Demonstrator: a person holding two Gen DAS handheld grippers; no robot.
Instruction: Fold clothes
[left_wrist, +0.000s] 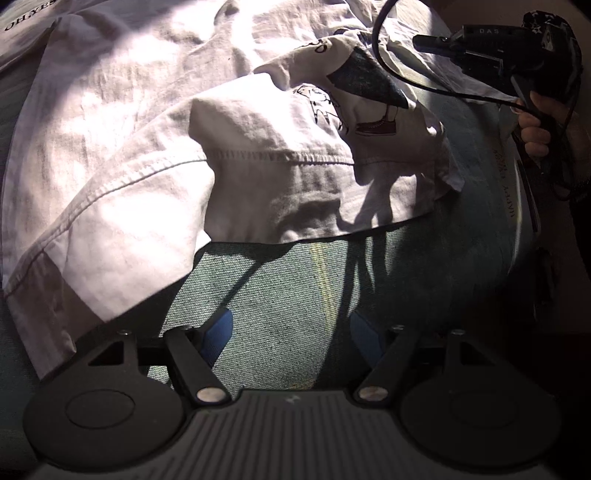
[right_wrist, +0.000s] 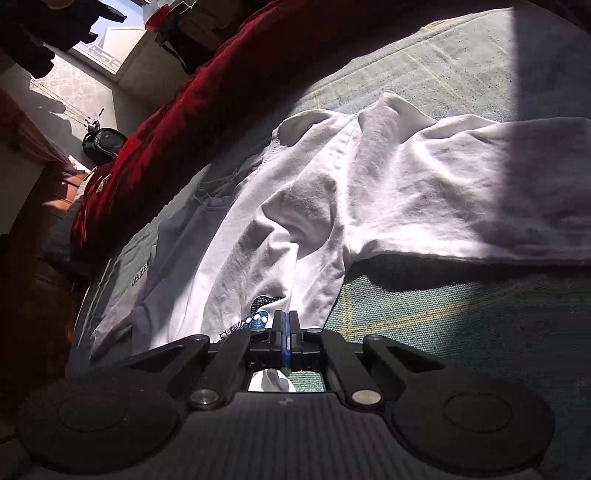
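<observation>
The left gripper (left_wrist: 291, 332) stood with jaws apart over the green bed cover (left_wrist: 280, 295), nothing between them. Just ahead lay the white shirt (left_wrist: 155, 147), crumpled, its hem nearest. The right gripper (right_wrist: 284, 332) was clamped together on a fold of the shirt (right_wrist: 332, 206), which spread beyond it. A red blanket (right_wrist: 192, 110) lay further off.

a white t-shirt (left_wrist: 147, 122) with a printed cartoon figure is spread, crumpled, over a green woven cover, one hemmed part folded back on itself. a second pale garment (right_wrist: 122, 291) with black lettering is seen lying flat just beside it.
</observation>
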